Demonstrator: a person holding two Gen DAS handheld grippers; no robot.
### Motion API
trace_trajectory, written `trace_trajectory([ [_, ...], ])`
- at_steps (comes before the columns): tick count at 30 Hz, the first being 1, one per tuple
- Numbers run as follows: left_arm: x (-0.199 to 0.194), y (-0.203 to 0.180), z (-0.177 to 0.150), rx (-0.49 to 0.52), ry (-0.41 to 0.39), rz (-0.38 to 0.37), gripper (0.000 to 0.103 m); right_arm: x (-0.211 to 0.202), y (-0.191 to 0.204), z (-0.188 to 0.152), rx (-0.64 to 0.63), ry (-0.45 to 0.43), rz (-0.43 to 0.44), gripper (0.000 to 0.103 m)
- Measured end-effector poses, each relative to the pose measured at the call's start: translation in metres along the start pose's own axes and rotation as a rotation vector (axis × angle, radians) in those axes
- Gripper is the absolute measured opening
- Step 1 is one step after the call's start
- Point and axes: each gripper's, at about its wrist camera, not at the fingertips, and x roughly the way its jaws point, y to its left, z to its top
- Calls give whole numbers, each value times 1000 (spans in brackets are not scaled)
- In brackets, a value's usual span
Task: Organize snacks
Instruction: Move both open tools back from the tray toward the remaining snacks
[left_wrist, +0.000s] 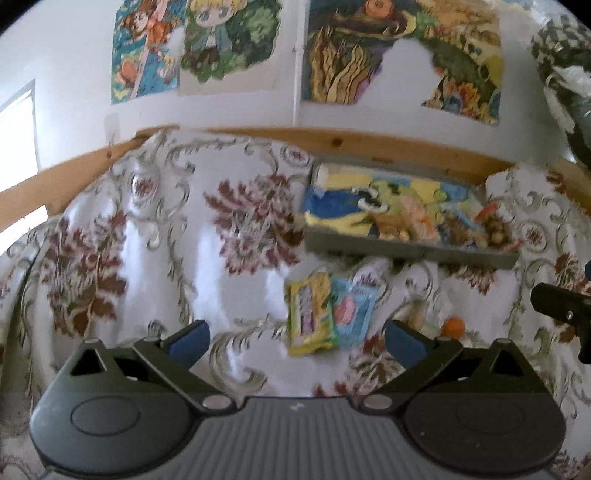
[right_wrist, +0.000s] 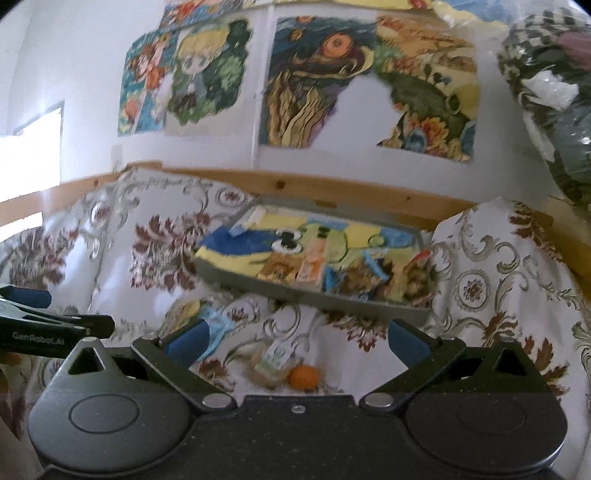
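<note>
Left gripper (left_wrist: 295, 341): jaws spread wide, nothing between them; the yellow packet (left_wrist: 312, 314) and the blue packet (left_wrist: 352, 312) lie just beyond its tips, nearer the right finger.
Right gripper (right_wrist: 295, 341): jaws also wide apart and empty; the orange ball (right_wrist: 303, 376) and a clear wrapped snack (right_wrist: 275, 360) sit between its 2 fingers, close in front.
Hard to make out: the print on every packet is blurred; the clear snack's contents cannot be read; in the right wrist view the blue packet is partly hidden behind the right gripper's left finger.
Cut off: each gripper shows only as a black edge in the other's view.
Grey tray (right_wrist: 369, 301): landmark; all 4 loose snacks lie on the near side of it, the 2 packets touching each other, the ball and clear snack to their right.
Tray contents: yellow, blue and orange wrappers packed together, not separable by eye.
Surface: white cloth (left_wrist: 166, 240) with maroon flowers and grey scrolls, rumpled, under the tray.
Behind the tray: a wooden rail (left_wrist: 369, 144), then a white wall with cartoon posters (right_wrist: 192, 77).
</note>
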Motion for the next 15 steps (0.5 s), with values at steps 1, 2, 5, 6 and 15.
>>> trace_trajectory([
  [1,1,1,-2,-6,13,6,103,2,2,-1,-8,16,4,102],
  [2,2,2,-4,-12,27,8,103,4,5,-3,-16,31,6,102],
  [5,5,5,-8,-22,59,19,103,7,11,-6,-44,60,13,102],
  [6,6,6,-9,-20,65,23,103,8,13,-7,-53,69,15,102],
  [15,15,6,-12,-13,132,45,103,24,24,-13,-110,167,29,102],
])
